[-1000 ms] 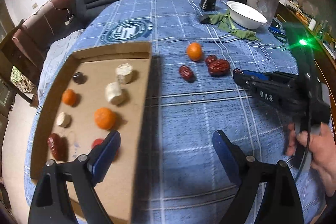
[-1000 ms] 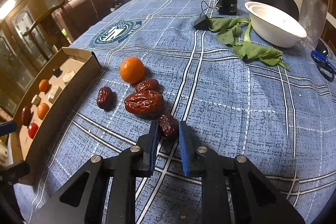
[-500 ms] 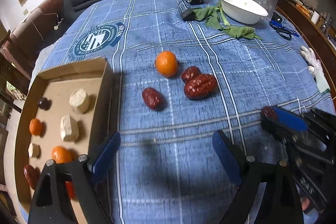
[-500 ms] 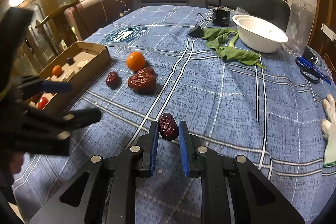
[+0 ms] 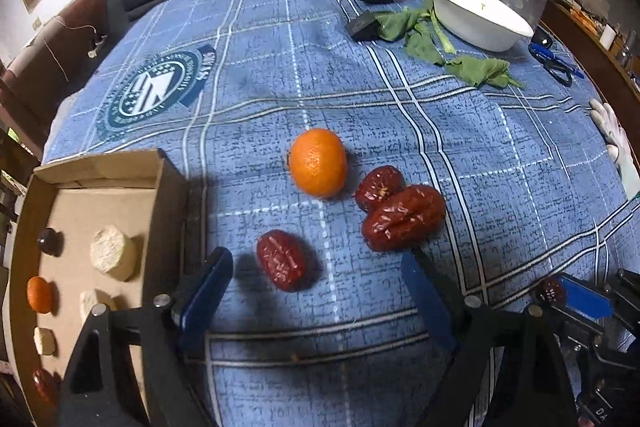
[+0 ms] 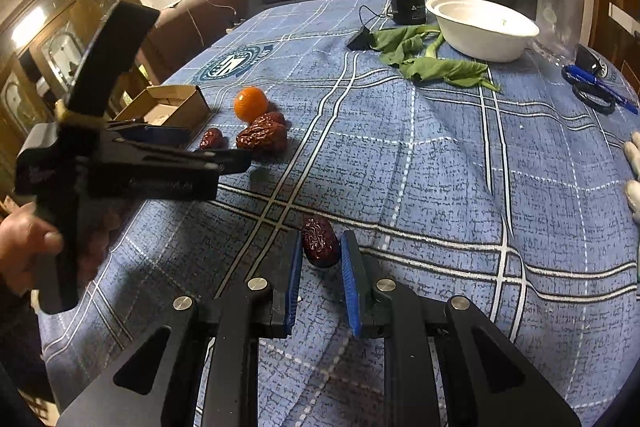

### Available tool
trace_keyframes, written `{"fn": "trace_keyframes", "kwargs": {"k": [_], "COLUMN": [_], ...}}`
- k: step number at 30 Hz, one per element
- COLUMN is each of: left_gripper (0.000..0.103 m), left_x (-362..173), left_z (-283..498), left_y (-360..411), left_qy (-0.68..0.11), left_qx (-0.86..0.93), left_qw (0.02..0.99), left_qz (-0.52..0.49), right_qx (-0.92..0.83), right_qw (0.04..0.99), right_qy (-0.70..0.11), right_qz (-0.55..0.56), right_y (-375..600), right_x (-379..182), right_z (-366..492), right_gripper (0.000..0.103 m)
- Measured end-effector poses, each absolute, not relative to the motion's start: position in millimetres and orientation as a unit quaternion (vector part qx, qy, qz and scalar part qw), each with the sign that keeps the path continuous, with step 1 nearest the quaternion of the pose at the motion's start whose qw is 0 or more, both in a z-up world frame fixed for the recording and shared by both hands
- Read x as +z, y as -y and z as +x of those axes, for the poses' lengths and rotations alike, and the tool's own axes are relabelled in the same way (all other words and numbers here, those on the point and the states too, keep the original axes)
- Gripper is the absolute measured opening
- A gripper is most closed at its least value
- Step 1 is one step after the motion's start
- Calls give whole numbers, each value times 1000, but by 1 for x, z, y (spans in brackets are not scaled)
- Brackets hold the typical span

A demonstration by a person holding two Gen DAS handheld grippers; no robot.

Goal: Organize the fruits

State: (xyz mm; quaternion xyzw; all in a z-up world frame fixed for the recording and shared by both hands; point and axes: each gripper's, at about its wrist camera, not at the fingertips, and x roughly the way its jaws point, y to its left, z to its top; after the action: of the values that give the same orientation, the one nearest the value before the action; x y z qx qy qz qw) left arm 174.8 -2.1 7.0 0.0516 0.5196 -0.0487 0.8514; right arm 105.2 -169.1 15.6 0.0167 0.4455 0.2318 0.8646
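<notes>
At the far left, an open brown cardboard tray (image 5: 168, 195) is seen on the blue plaid tablecloth (image 5: 400, 131). Pale cut chunks (image 5: 112, 253), a small orange fruit (image 5: 39, 294) and dark red pieces are laid in it, well apart from one another.

Just right of the tray's near wall, the left gripper (image 5: 316, 291) is held above the cloth, pointed steeply down. Its blue-padded jaws are spread wide and are closing at this moment, with nothing pressed by the pads. A wrinkled dark red date (image 5: 282, 259) is seen lying on the cloth between the two fingers, nearer the left one and touched by neither.

Beyond it, a round orange tangerine (image 5: 318, 162) is set on the cloth. Just to its right, a small red date (image 5: 379, 183) and a larger wrinkled red date (image 5: 404, 218) are found touching each other; the larger one is close to the left gripper's right fingertip.

Further right, the right gripper (image 6: 320, 259) is held over bare cloth, and its jaws are clamped on a small dark wrinkled date (image 6: 319, 242), which is lifted clear of the table. The same gripper is seen at the lower right edge of the left wrist view.

At the far right back, green leaves (image 5: 424, 35) are spread beside a white plastic bowl (image 5: 480, 15), and blue-handled scissors (image 5: 556, 63) are laid near the table edge.
</notes>
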Motion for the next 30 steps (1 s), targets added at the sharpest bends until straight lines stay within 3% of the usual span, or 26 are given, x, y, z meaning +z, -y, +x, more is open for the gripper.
{"fn": "trace_keyframes", "kwargs": {"k": [4, 7, 9, 12, 23, 30], "left_gripper": [83, 73, 54, 38, 36, 36], "left_x": [6, 8, 10, 13, 18, 20], "left_z": [175, 173, 171, 168, 145, 149], "left_y": [2, 5, 10, 18, 21, -13], "left_qy": [-516, -508, -505, -503, -512, -513], "left_qx": [-61, -71, -91, -115, -140, -127], "left_qw": [854, 858, 857, 855, 846, 849], "left_qz": [37, 41, 42, 50, 51, -11], "right_qx": [230, 231, 230, 229, 225, 218], "right_qw": [862, 859, 857, 856, 855, 857], "right_qy": [-450, -456, -460, -463, -465, -465], "right_qz": [25, 31, 35, 38, 43, 43], "right_y": [172, 173, 173, 173, 175, 179], "right_x": [14, 12, 11, 10, 10, 12], "right_z": [106, 107, 108, 108, 104, 101], "right_gripper": [19, 19, 19, 19, 19, 19]}}
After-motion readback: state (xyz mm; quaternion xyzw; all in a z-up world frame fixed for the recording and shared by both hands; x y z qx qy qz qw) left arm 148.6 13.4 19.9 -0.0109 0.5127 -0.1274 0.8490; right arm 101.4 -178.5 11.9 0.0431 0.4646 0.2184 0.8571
